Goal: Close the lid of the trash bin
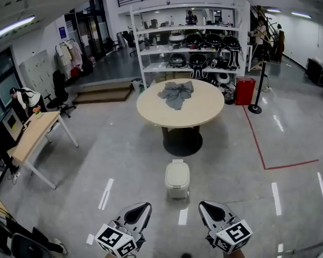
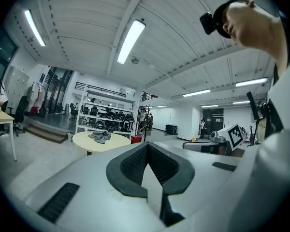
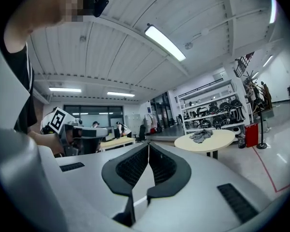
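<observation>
A small beige trash bin stands on the grey floor in the head view, in front of the round table's base. Its lid lies flat on top. My left gripper is low at the view's bottom, left of and nearer than the bin, not touching it. My right gripper is held the same way to the bin's right. In the gripper views both point up and outward across the room, and the bin is out of sight. The left gripper and the right gripper have their tips together with nothing between them.
A round beige table with a grey cloth stands beyond the bin. Behind it are white shelves of pans and a red container. A desk stands at left. Red tape marks the floor at right.
</observation>
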Available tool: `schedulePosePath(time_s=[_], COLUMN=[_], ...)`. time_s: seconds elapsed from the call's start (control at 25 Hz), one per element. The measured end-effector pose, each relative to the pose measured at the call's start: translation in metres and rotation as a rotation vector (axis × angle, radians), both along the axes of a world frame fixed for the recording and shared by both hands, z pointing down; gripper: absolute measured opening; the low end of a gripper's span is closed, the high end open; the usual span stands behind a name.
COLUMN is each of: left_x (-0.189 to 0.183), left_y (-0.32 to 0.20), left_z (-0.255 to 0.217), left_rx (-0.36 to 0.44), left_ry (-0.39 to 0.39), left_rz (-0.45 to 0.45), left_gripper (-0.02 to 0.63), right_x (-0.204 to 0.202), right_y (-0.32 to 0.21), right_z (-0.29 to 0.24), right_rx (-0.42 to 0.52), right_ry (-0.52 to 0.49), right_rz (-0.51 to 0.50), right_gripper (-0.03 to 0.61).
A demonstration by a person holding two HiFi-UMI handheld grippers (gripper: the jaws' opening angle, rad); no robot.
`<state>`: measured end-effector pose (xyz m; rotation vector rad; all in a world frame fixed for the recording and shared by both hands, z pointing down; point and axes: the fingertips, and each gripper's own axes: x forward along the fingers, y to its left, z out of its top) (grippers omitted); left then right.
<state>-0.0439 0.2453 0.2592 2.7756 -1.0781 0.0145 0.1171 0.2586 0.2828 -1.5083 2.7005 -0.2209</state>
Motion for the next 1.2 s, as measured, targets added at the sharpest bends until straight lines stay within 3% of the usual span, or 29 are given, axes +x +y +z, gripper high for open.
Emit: schedulePosePath(time_s=[0.2, 0.4, 0.72, 1.0, 1.2], left_x=[-0.021, -0.081, -0.159, -0.17, -0.168], left_y=[0.044, 0.099, 0.187, 0.254, 0.299], left_z=[0.003, 0.02, 0.036, 0.014, 0.019], left_rx=[0.009, -0.006, -0.055, -0.014, -0.007], left_ry=[0.02, 0.029, 0.092, 0.145, 0.102], left_rz=[0.029, 0.038, 0.14, 0.184, 0.144], left_gripper=[-0.009, -0.009, -0.009, -0.009, -0.009], right_x=[-0.021, -0.086, -0.167, -0.183, -0.181], right_y=[0.037, 0.087, 0.18, 0.253, 0.299], right_z=[-0.004, 0.005, 0.017, -0.004, -0.011], right_rx=[0.018, 0.009, -0.07, -0.043, 0.011], right_ry=[0.011, 0.039, 0.043, 0.099, 0.093], right_rz=[0.034, 0.06, 0.144, 0.152, 0.111], right_gripper=[0.01, 0.009, 0.009, 0.009, 0.009])
